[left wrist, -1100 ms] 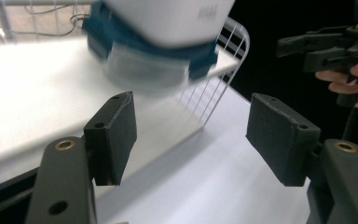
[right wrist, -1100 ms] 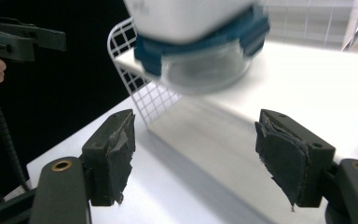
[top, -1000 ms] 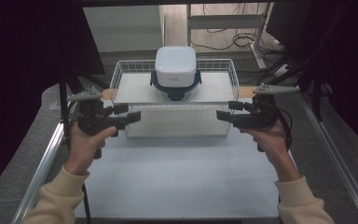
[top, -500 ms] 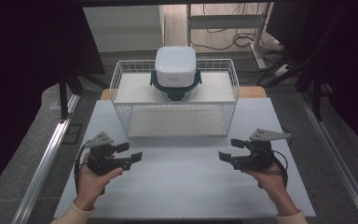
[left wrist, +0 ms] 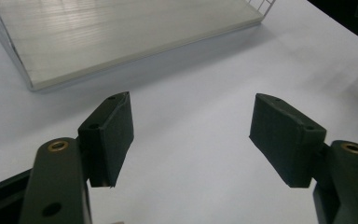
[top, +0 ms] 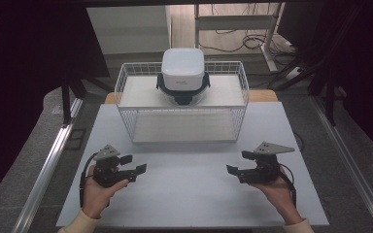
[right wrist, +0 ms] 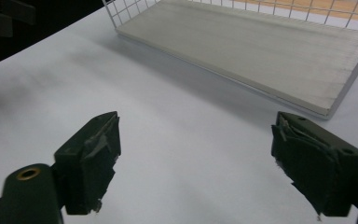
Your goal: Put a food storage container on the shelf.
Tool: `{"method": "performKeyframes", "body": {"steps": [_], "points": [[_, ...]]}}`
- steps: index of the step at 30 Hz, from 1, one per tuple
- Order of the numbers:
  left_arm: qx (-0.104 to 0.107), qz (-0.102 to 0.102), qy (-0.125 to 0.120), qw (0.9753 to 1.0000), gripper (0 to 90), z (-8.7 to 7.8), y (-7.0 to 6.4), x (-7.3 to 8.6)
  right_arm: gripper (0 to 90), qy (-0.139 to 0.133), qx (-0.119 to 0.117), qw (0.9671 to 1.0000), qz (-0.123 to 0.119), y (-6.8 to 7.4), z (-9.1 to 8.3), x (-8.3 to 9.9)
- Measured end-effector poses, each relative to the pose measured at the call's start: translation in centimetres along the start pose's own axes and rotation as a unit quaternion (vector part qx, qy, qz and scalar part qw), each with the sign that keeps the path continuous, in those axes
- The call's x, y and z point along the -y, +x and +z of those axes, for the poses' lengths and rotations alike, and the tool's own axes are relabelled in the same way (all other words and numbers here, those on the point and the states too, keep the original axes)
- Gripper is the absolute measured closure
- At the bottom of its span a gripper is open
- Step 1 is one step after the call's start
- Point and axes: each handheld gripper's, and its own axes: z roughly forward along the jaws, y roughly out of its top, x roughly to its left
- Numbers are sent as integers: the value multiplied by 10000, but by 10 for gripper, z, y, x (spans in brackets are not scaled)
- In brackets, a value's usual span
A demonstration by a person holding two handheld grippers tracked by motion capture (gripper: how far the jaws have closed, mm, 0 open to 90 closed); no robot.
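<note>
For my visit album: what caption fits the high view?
Two hand-held open claws, left claw and right claw, over a white table before a white wire basket.

Both tongs are black. The left tongs (top: 135,171) carry a grey three-cornered plate on top, and a black cable loops from them by the left hand (top: 97,190). The right tongs (top: 237,163) bear a like grey plate, and a black cable runs past the right hand (top: 275,187). Each jaw is a flat, dark block fixed with small screws to an arm with a brass-ringed hole; the right pair's facing is frayed and torn at the edges. Cream sleeve cuffs show at both wrists.
</note>
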Motion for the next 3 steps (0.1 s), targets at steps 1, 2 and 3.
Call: {"method": "performKeyframes", "body": {"steps": [1, 2, 3], "points": [[-13, 21, 1, 10000, 294, 1, 1, 1, 136, -8, 11, 10000, -17, 0, 1, 1], [-35, 38, -4, 10000, 290, 2, 2, 1, 128, -11, 51, 10000, -45, -1, 3, 3], [-62, 53, -3, 10000, 286, 3, 4, 3, 119, 34, 110, 9999, -49, -2, 4, 5]]}}
